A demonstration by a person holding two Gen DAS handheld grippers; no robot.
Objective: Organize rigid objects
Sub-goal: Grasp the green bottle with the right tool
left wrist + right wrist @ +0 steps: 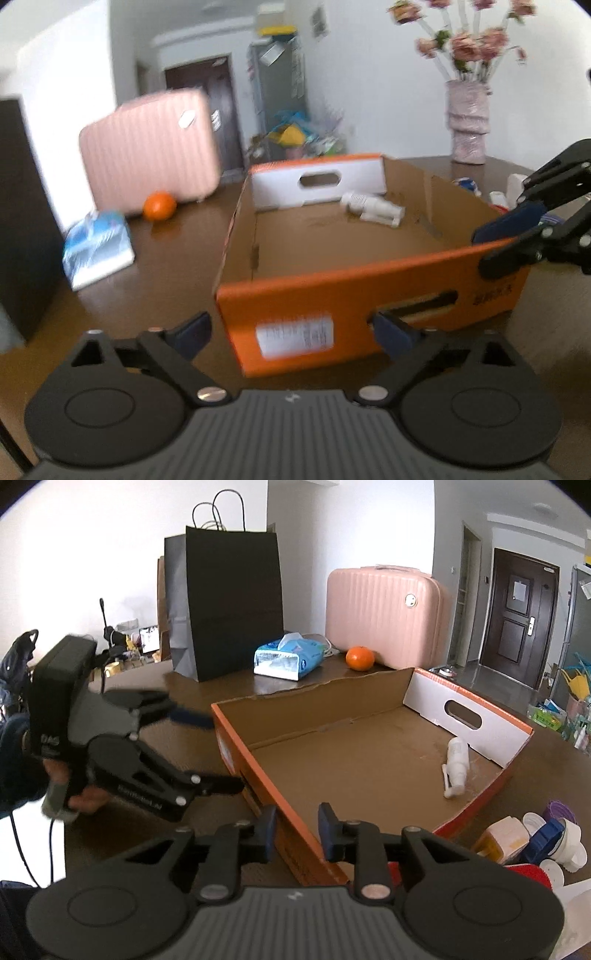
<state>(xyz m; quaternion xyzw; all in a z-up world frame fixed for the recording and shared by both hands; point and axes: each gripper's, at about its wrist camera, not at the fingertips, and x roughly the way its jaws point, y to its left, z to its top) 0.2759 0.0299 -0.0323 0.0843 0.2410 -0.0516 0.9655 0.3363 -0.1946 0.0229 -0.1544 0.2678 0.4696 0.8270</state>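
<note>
An orange cardboard box [332, 291] [351, 764] with bare brown insides lies on the brown table [166, 266]. Inside it, near the far white end wall, lies one white bottle [373, 208] [456, 768]. My right gripper [297, 829] [487, 249] straddles the box's near wall at its corner, one pad inside and one outside, shut on the wall. My left gripper [291, 328] [212, 751] stands wide open just before the box's orange end wall, holding nothing; its right fingertip is near the handle slot. A hand [85, 794] carries it.
An orange fruit [159, 205] [360, 658], a tissue pack [98, 251] [288, 659] and a pink suitcase [147, 155] [384, 613] stand beyond the box. A black paper bag [232, 602] is at the back. A flower vase [467, 122] and several small containers [535, 838] sit to the box's right.
</note>
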